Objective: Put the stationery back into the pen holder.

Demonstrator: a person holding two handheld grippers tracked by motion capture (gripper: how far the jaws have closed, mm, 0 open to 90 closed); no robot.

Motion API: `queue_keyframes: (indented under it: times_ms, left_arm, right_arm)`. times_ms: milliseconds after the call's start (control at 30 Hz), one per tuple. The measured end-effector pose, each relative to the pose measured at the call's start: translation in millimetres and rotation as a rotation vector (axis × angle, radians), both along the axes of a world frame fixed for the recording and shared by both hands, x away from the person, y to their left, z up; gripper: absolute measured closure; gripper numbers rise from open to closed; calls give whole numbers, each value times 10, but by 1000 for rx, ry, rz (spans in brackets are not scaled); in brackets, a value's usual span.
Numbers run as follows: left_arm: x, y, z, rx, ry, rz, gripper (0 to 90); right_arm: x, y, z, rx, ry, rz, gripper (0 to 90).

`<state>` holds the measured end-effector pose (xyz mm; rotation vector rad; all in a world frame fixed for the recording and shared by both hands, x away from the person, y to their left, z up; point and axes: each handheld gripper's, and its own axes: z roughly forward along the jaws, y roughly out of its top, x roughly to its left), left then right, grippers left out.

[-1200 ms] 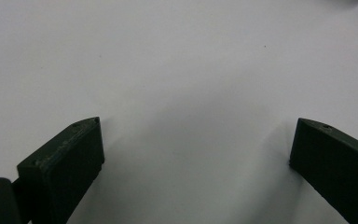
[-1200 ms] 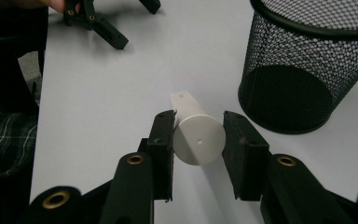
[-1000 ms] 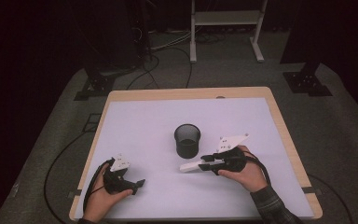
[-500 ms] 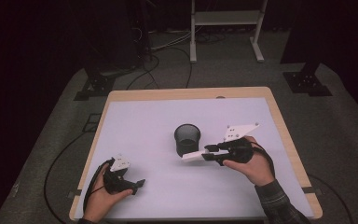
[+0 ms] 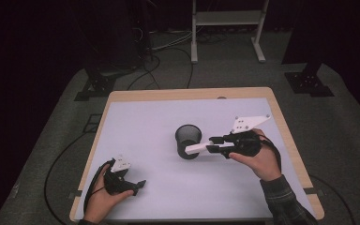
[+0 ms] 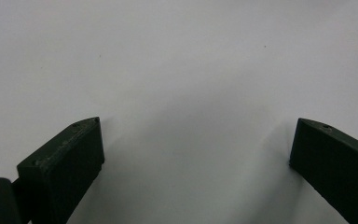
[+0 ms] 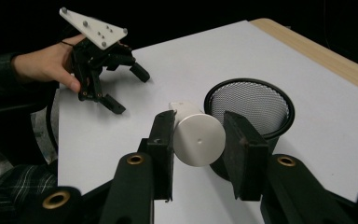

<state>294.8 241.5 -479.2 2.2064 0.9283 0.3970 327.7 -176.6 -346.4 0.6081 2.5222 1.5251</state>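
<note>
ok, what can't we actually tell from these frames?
- Mesh cup contents: high view too small and dark; in the right gripper view the jaws and white cylinder cover its near side.
- Cylinder's far end: hidden behind its own face, right gripper view.
- Left gripper surroundings: its view is bare table surface.
- Right gripper body: cut off by bottom edge.

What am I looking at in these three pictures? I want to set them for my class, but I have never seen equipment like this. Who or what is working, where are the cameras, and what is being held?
No robot: a person holds a hand-operated gripper in each hand. One picture looks down from above on a white table. The other two come from cameras riding on each gripper, looking along its black jaws. On the table stands a black mesh cup. The right gripper is clamped on a white cylinder, held lying level beside the cup's rim. The left gripper rests low near the table's front corner, jaws wide apart, holding nothing.
</note>
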Motion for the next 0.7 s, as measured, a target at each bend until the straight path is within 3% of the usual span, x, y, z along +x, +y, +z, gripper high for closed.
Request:
queue_keyframes:
  times_ms: [367,700]
  left_arm:
    - [-1,-2,-1,-3,0,2,18]
    - [1,0,-1,-3,-2,1,18]
  right_arm:
    - [112,-44,220,7,-22,-32,645]
    - [249,-17,275,-6,-27,-56,644]
